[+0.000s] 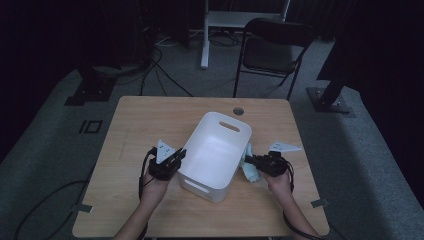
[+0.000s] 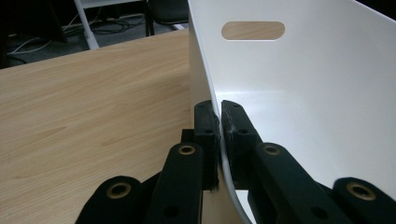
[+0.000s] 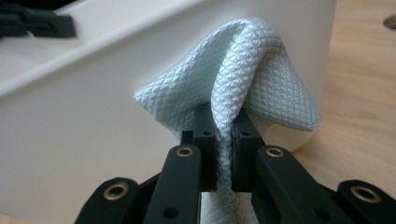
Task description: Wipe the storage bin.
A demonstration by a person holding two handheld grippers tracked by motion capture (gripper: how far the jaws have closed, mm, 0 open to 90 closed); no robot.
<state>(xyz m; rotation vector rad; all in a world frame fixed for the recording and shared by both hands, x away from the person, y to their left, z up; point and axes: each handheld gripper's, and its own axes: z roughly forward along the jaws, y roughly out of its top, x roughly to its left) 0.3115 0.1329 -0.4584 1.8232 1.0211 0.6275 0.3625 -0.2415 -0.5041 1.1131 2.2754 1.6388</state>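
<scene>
White bin (image 2: 299, 93) wall between left jaws, pale-blue cloth (image 3: 247, 70) between right.

One white bin (image 1: 215, 150), one pale blue cloth (image 1: 250, 167), one wooden table (image 1: 150, 120), one folding chair (image 1: 272, 50).

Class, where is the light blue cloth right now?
In the high view, the cloth hangs pinched in the right tool, just outside the white bin's right wall, above the table.
</scene>
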